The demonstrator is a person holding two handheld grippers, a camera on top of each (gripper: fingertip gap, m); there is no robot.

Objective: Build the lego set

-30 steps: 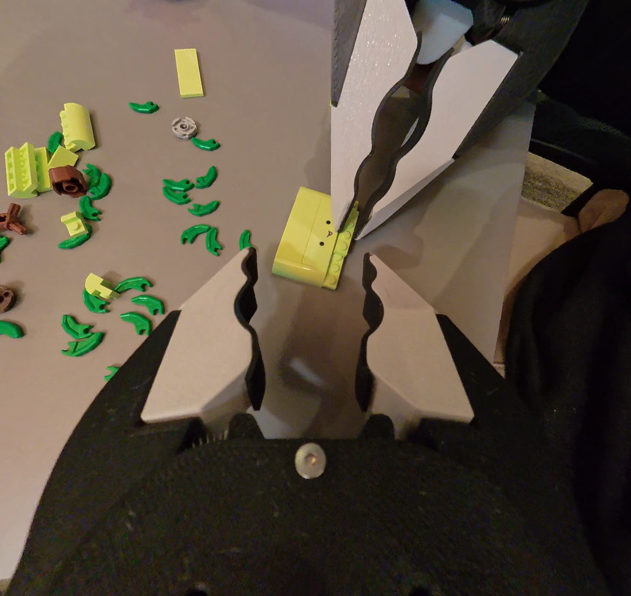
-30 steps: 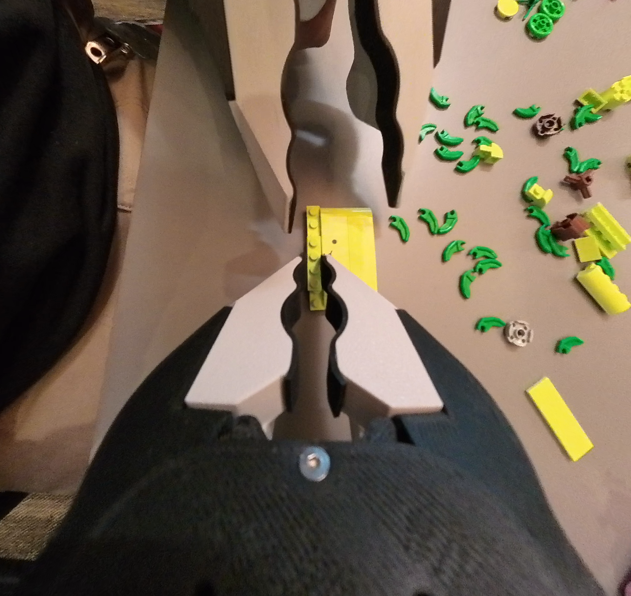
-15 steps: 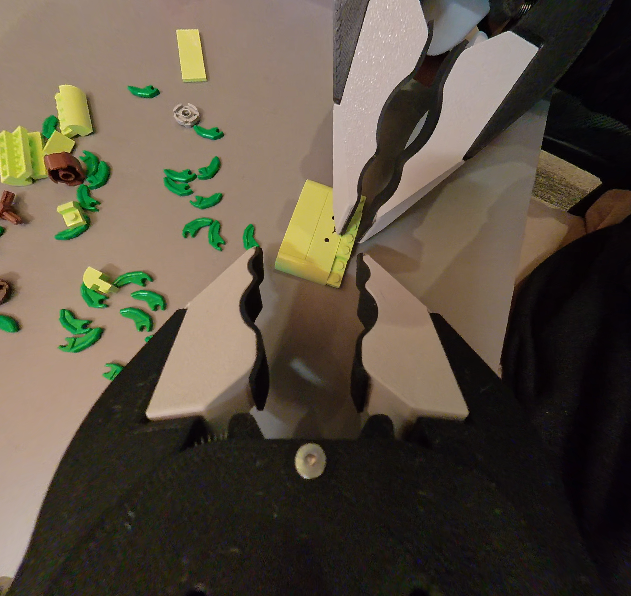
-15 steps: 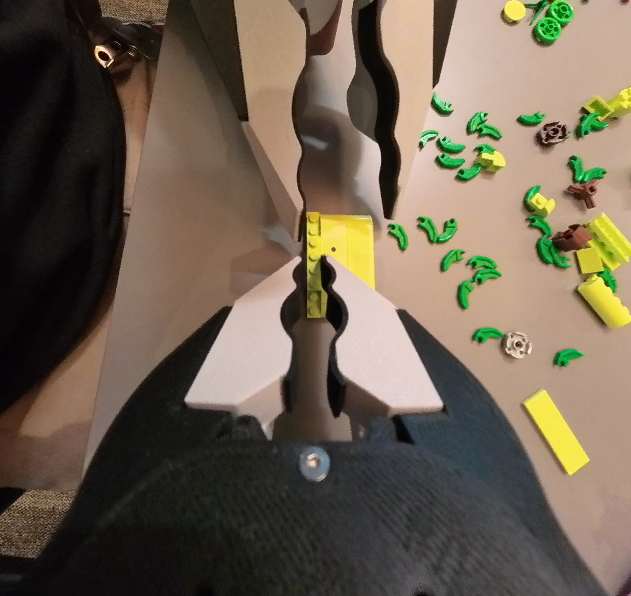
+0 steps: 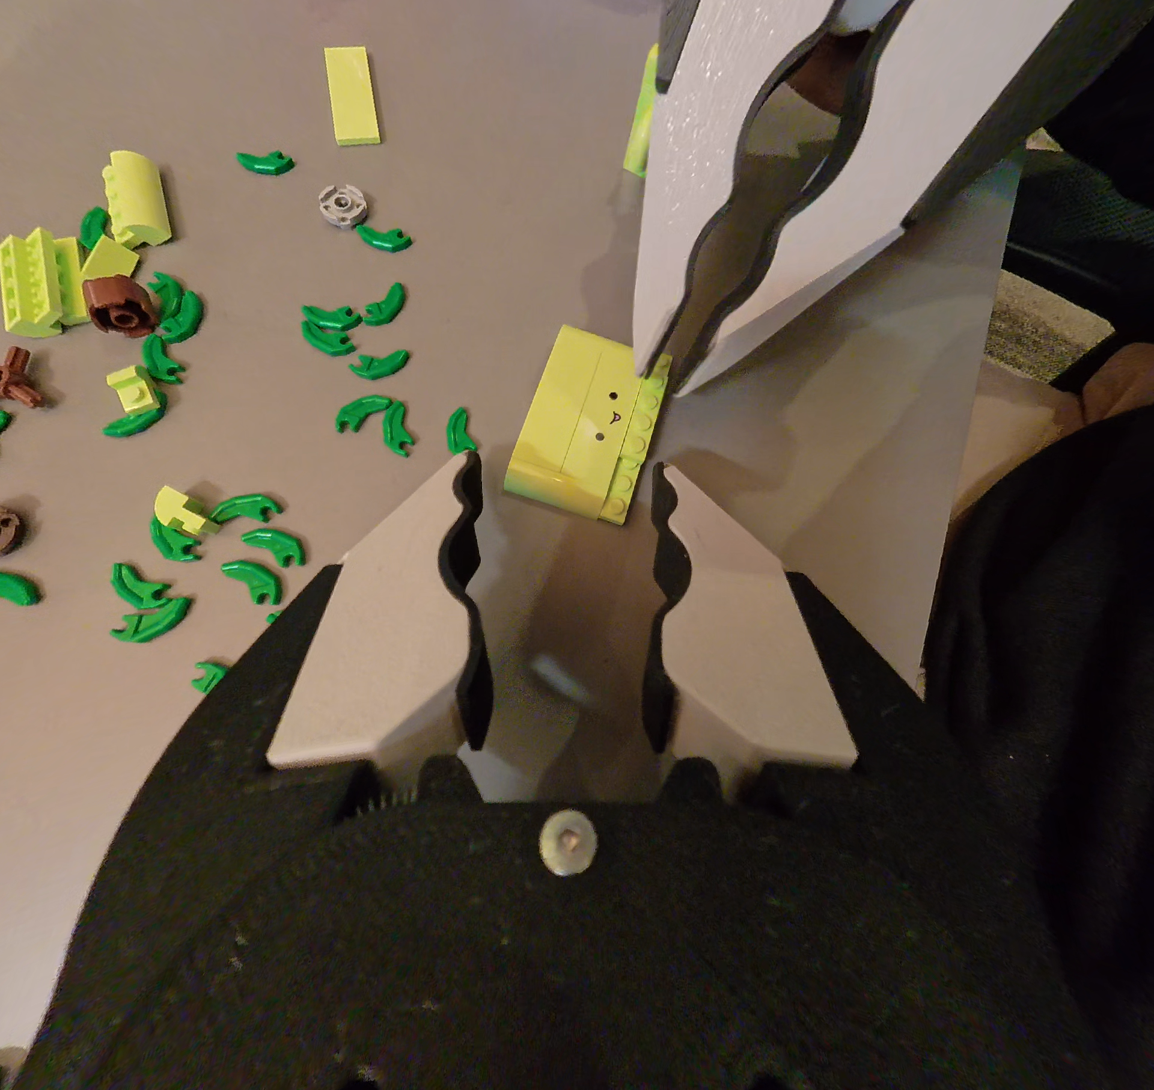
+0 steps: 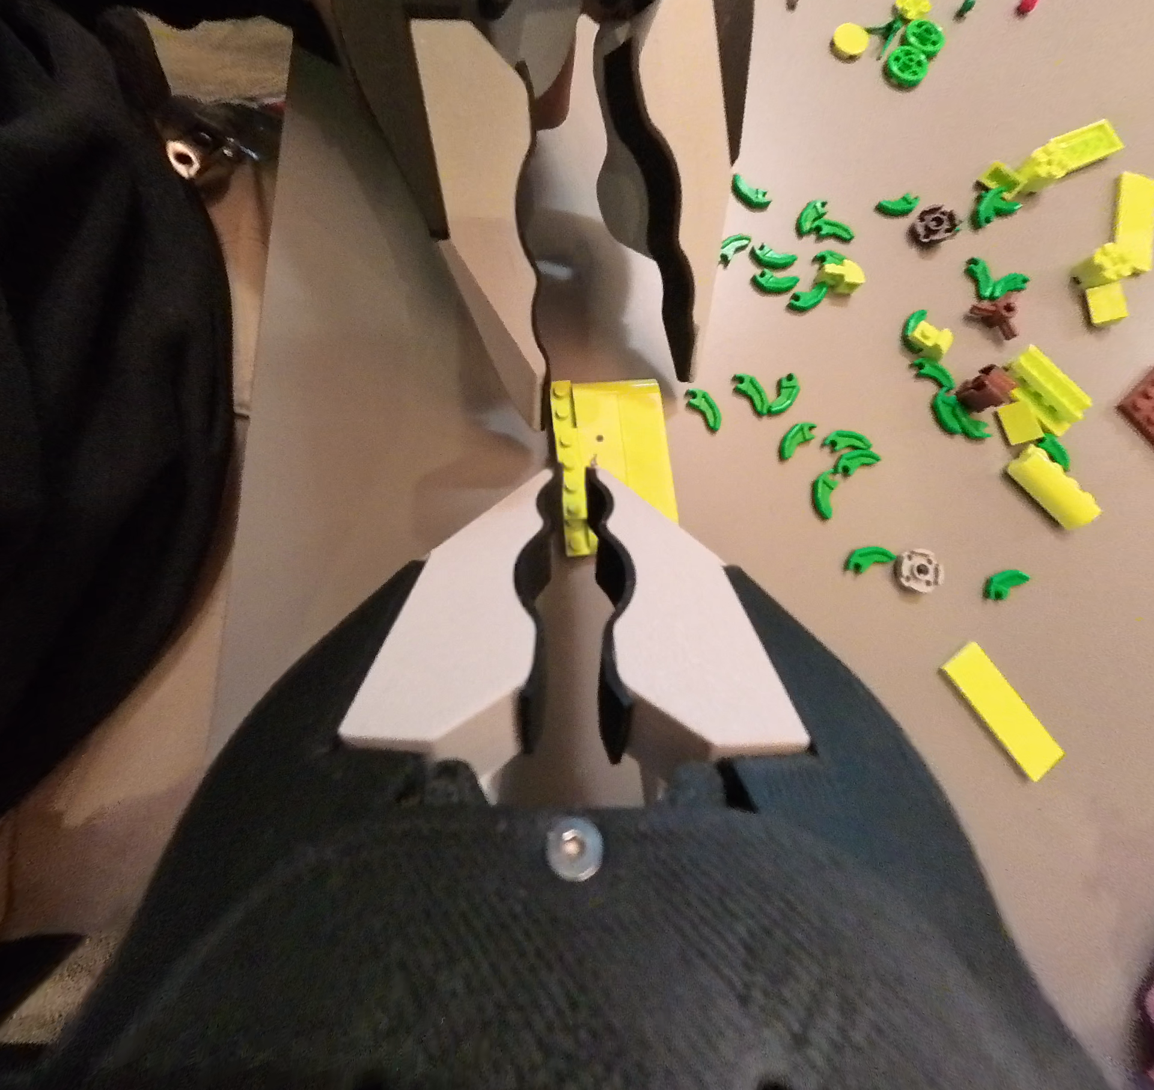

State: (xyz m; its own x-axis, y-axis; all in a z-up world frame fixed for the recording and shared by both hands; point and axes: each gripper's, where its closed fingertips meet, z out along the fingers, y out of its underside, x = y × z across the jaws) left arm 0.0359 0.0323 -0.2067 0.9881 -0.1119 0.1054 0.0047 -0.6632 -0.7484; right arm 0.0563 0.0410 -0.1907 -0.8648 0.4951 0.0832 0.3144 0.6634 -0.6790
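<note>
The smooth grey counter (image 5: pixel 487 123) carries everything. Your left tool (image 5: pixel 567 479), with wavy black rubber pads, stands wide apart just before the lime block (image 5: pixel 577 429). Your right tool (image 6: pixel 577 485) is clamped on the studded strip (image 6: pixel 573 473) along this block's edge. The block is glossy and rounded, with a small printed face, and lies near the counter's edge. Curved green leaf pieces (image 5: pixel 356 341) lie scattered beside it.
</note>
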